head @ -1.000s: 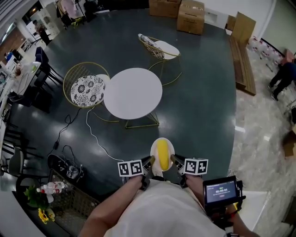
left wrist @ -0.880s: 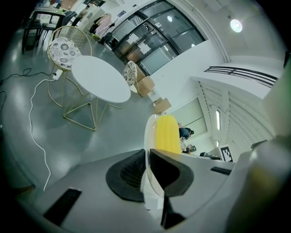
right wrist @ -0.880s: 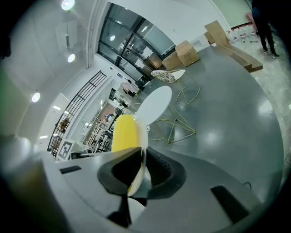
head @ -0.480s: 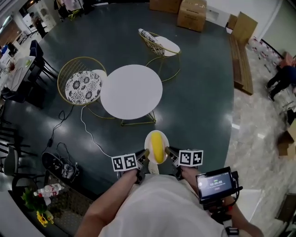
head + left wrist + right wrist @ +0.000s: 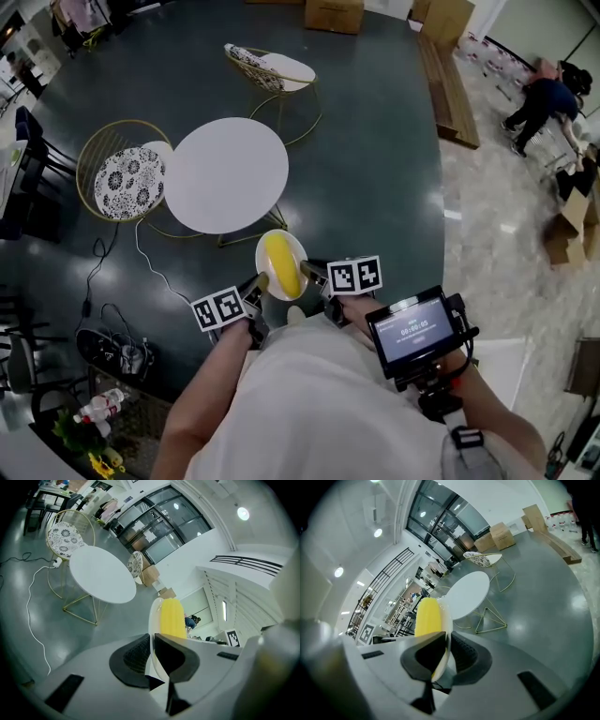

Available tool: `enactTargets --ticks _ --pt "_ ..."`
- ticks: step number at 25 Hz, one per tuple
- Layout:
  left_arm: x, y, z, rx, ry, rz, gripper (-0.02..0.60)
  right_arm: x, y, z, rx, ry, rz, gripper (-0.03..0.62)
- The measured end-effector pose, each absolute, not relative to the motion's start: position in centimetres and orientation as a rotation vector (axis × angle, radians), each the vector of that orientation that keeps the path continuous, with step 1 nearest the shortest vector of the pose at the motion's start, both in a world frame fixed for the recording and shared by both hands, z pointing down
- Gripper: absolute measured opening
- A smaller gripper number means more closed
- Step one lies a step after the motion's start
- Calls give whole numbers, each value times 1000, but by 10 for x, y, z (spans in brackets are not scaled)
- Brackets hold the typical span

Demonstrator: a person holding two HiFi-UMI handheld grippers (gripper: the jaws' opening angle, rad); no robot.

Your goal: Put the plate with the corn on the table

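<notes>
Corn (image 5: 281,265) lay on the plate (image 5: 263,251), its opposite rims pinched by the left tongs (image 5: 259,280) and right tongs (image 5: 307,268), held aloft near the white tabletop (image 5: 225,175).

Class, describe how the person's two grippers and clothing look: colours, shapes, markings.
The left gripper and right gripper each have a grey body, black ribbed pads and a white cube with black square markers. The person wears a white top. A black device with a lit screen sits at the right arm.
</notes>
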State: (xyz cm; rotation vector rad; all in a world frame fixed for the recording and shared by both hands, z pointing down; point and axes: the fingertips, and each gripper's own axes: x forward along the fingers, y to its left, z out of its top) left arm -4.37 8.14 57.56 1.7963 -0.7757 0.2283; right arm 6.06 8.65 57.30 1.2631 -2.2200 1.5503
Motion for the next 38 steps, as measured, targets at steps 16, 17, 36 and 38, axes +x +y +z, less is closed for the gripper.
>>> enactTargets --ticks 16,17,36,38 --pt "-27 46 573 1706 -909 138 37 77 36 568 1072 -2263 1528 38" --pt "-25 41 573 1700 -919 137 37 78 30 569 1059 -2267 1529 38" --pt "-11 -45 584 1594 -1063 103 37 92 -69 583 841 -2281 1547 38" --pt "-17 -49 583 1583 -1083 91 37 84 -76 583 808 -2285 1544 38"
